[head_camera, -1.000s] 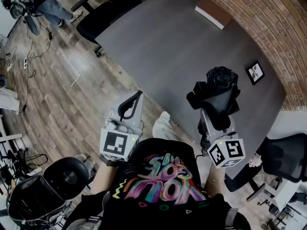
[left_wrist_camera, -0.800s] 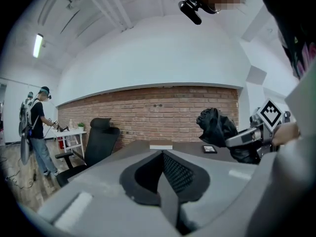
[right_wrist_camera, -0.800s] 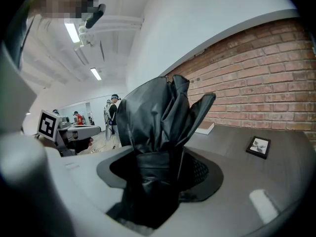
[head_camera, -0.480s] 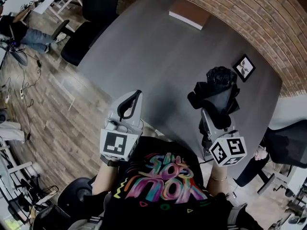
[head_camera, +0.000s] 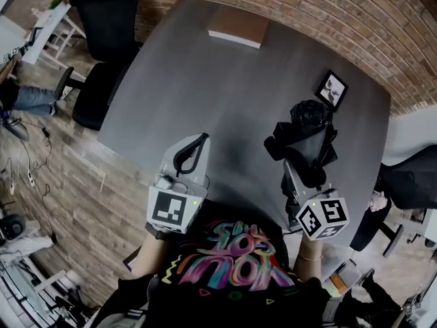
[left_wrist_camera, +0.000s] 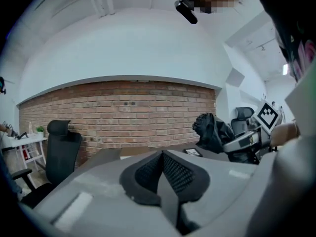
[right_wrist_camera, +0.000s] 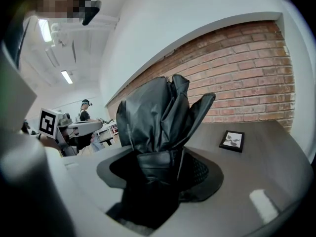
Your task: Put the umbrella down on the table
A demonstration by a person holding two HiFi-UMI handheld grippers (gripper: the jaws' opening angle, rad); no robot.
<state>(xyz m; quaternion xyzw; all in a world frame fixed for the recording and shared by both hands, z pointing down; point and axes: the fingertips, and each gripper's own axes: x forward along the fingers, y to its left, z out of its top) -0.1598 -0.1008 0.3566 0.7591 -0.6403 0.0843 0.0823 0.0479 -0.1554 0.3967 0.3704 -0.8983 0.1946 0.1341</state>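
One umbrella (right_wrist_camera: 158,117) clamped in right gripper (right_wrist_camera: 158,177), left gripper (left_wrist_camera: 162,174) closed, empty; only head view shows floor (head_camera: 61,176)

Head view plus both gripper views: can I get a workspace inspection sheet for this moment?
Surface: grey table, mostly bare.
Job's things: black folded umbrella, held over the table, not yet laid down.
Clutter: small picture frame; flat brown-topped box at the far edge.
Grippers: right gripper shut on the umbrella; left gripper shut, empty.
Cables: loose cables on the floor, left.
Surroundings: brick wall, black office chair, wood floor.
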